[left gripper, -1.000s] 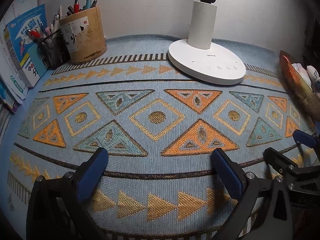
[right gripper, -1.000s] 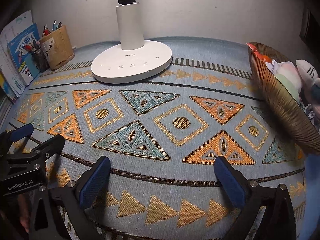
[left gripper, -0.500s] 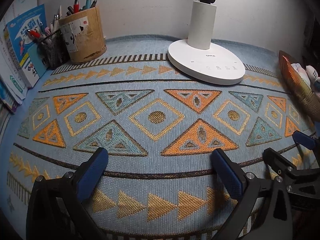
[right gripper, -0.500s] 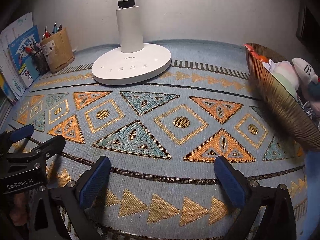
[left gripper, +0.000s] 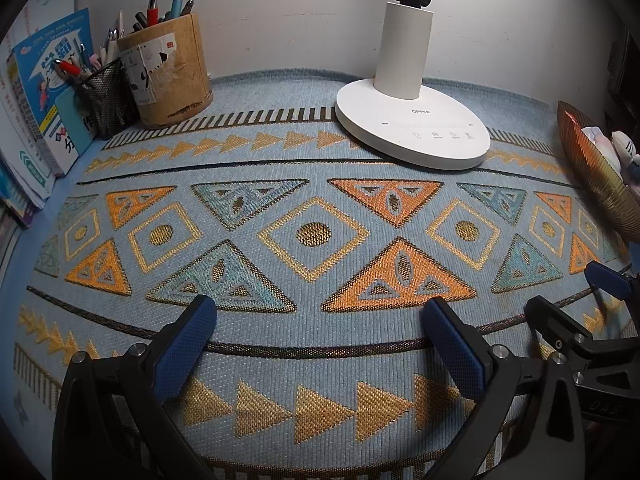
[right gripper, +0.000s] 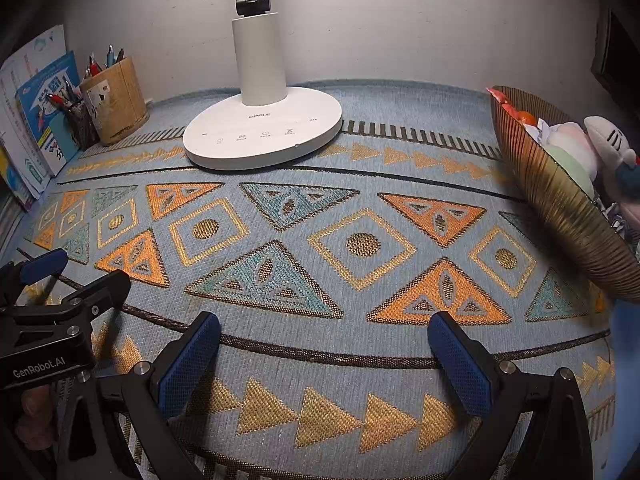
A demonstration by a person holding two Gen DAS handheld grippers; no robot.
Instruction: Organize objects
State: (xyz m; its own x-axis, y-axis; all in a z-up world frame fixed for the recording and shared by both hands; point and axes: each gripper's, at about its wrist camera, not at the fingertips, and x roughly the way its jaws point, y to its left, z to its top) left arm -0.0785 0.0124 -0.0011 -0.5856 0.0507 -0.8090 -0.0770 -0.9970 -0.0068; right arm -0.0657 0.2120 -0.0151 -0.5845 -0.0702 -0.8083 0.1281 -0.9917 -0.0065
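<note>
Both the left gripper (left gripper: 316,336) and the right gripper (right gripper: 322,354) hover spread wide, empty, over the bare mat (right gripper: 280,360); the toy-filled bowl (right gripper: 560,200) sits far right, nearer the right one.

Black gripper (left gripper: 320,340), blue textured pads (left gripper: 184,354)

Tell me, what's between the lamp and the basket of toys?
Nothing but bare patterned mat lies between the lamp and the basket; the right wrist view shows it best.
</note>
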